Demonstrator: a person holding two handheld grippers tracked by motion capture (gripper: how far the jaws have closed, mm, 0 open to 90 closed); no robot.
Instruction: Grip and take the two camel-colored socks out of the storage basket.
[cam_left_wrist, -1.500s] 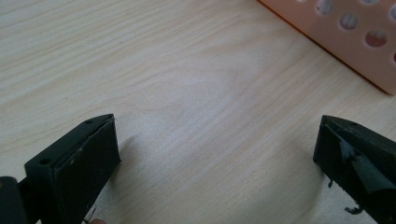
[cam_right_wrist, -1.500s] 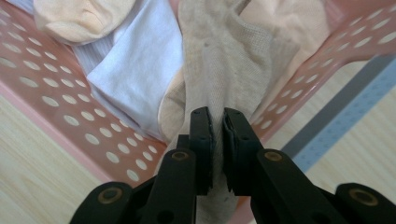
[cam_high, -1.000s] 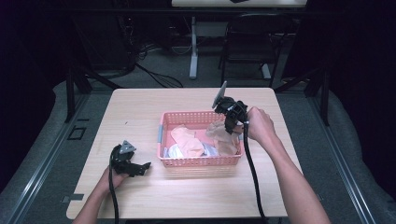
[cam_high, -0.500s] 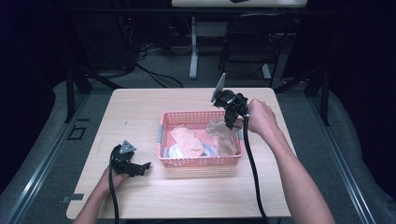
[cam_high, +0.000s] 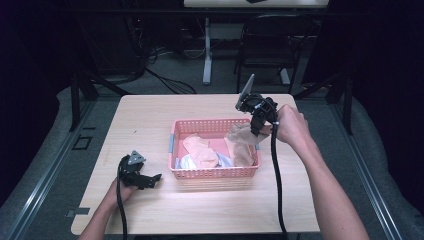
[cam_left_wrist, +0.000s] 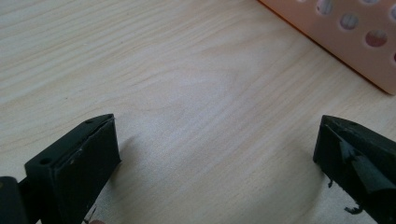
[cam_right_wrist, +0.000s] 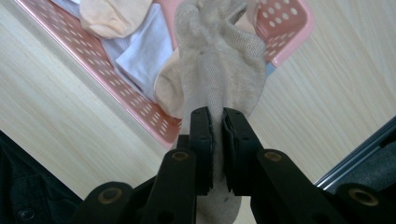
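A pink plastic basket (cam_high: 215, 173) stands in the middle of the wooden table and holds several socks. My right gripper (cam_high: 253, 131) is above its right end, shut on a beige knit sock (cam_high: 242, 145) that hangs down into the basket. In the right gripper view the sock (cam_right_wrist: 219, 79) is pinched between the two closed jaws of the gripper (cam_right_wrist: 216, 122), above the basket (cam_right_wrist: 154, 116). A peach sock (cam_high: 201, 151) and a white one (cam_high: 186, 162) lie inside. My left gripper (cam_high: 150, 179) rests on the table left of the basket, open; its wide-apart jaws of the gripper (cam_left_wrist: 217, 140) have bare wood between them.
The basket's corner (cam_left_wrist: 355, 42) lies just ahead and to the right of the left gripper. Bare table (cam_high: 150, 120) stretches behind and in front of the basket. A chair (cam_high: 270, 45) and a desk leg stand on the dark floor beyond the table.
My right gripper has risen with the beige sock, pulling it up out of the basket. The left gripper has stayed where it was.
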